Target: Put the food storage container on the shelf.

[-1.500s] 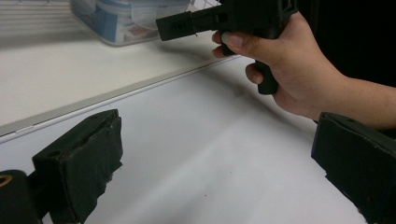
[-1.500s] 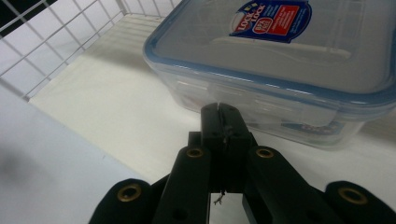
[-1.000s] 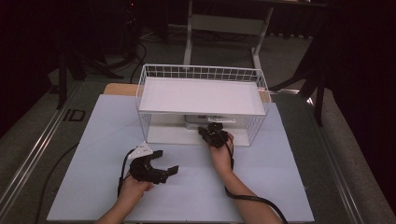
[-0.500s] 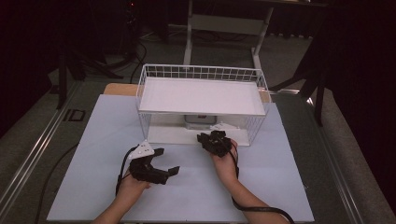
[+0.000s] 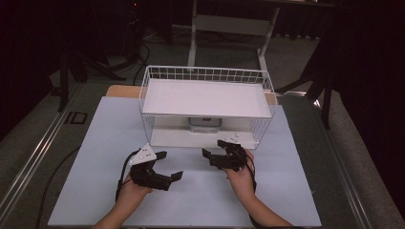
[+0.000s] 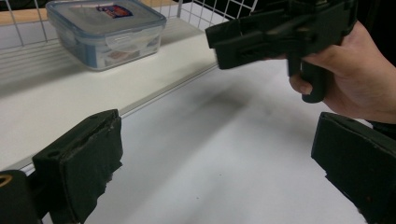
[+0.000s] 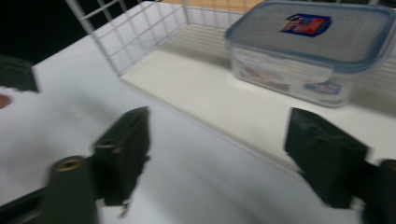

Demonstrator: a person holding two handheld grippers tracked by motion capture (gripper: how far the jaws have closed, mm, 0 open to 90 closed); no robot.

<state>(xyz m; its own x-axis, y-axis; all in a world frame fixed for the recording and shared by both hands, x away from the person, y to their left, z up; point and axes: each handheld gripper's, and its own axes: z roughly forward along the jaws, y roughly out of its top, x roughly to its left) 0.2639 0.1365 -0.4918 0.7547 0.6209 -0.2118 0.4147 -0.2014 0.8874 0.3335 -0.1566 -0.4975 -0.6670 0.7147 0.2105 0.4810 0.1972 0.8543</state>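
A clear food container with a blue lid (image 5: pixel 204 123) (image 6: pixel 107 30) (image 7: pixel 313 51) rests on the lower shelf of a white wire rack (image 5: pixel 205 74), under its top shelf. My right gripper (image 5: pixel 215 148) (image 7: pixel 224 154) hovers just in front of the rack, pointing at the container. Its jaws have just been opening and stand wide apart with nothing between them. My left gripper (image 5: pixel 169 165) (image 6: pixel 219 177) is open and empty over the white mat, left of the right one. The right gripper's body (image 6: pixel 280 28) and the hand holding it appear in the left gripper view.
The rack stands at the back of a white mat (image 5: pixel 95 143) on a grey table. A metal rail (image 5: pixel 43 143) runs along the table's left side. Beyond the table are a stand's legs (image 5: pixel 193 33) and dark floor.
My right gripper has drawn back out of the rack's lower shelf toward the person and its jaws have spread. The container stays on the shelf. The left gripper has hardly moved.
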